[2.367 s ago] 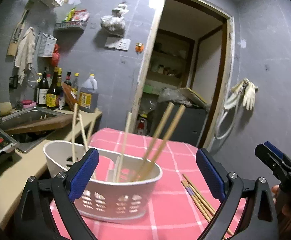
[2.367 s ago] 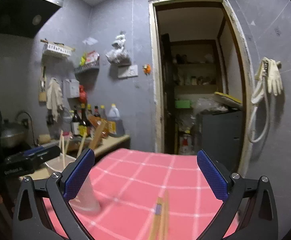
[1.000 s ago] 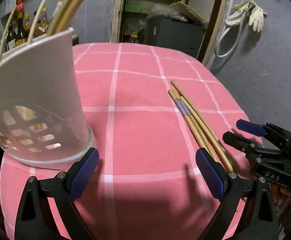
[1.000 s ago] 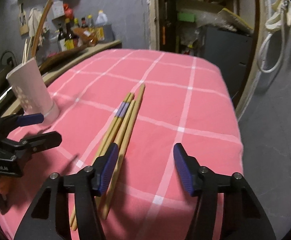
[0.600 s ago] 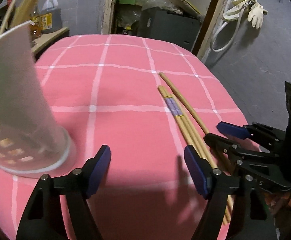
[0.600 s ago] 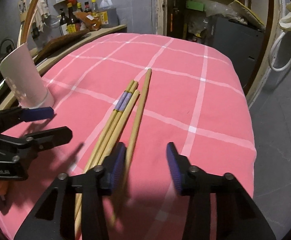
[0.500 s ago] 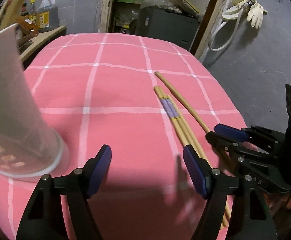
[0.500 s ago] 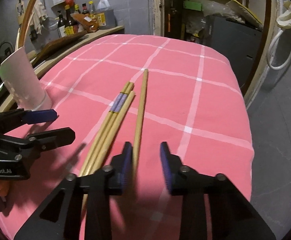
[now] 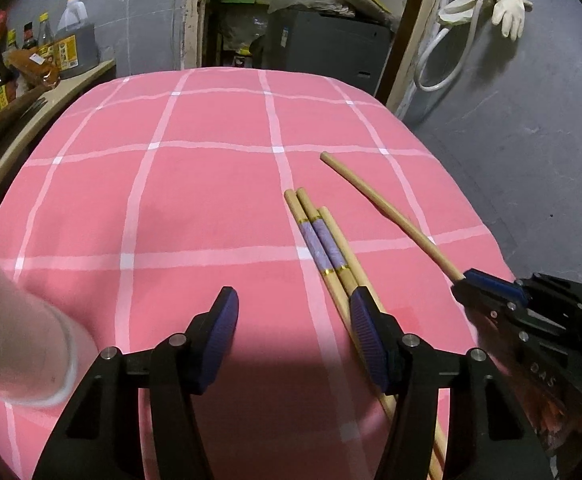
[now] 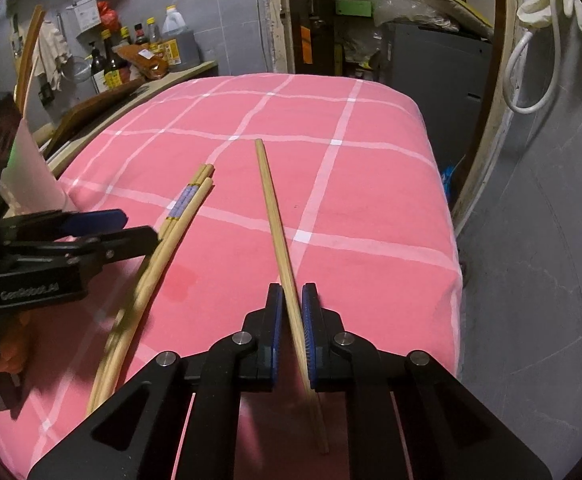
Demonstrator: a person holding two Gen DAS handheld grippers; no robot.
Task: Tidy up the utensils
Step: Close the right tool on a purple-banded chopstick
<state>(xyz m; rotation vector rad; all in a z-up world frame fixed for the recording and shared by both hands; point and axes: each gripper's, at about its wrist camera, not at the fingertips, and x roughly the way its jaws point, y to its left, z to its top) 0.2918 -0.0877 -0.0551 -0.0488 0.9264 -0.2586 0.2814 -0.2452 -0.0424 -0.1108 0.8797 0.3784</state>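
On the pink checked tablecloth (image 9: 195, 200) lie three wooden chopsticks in a bundle (image 9: 323, 240), two of them with purple bands. My left gripper (image 9: 294, 308) hovers low over the cloth, its jaws closing. Bare cloth shows between them, and the bundle runs under its right finger (image 9: 365, 328). My right gripper (image 10: 291, 300) is shut on a single plain chopstick (image 10: 271, 200), whose far end rests on the cloth. From the left wrist that gripper (image 9: 465, 280) shows at the right, pinching the same chopstick (image 9: 387, 204). The white utensil holder (image 9: 19, 340) is a blur at the left edge.
A counter with bottles (image 9: 31, 52) stands left of the table. Beyond the table is a doorway with a dark cabinet (image 9: 323, 48). A hose and rubber gloves (image 9: 503, 4) hang on the right wall. The table's right edge (image 10: 447, 208) drops to a grey floor.
My right gripper closed onto the single chopstick, which swung apart from the bundle. My left gripper narrowed and moved right toward the bundle, and the holder slid off to the left edge.
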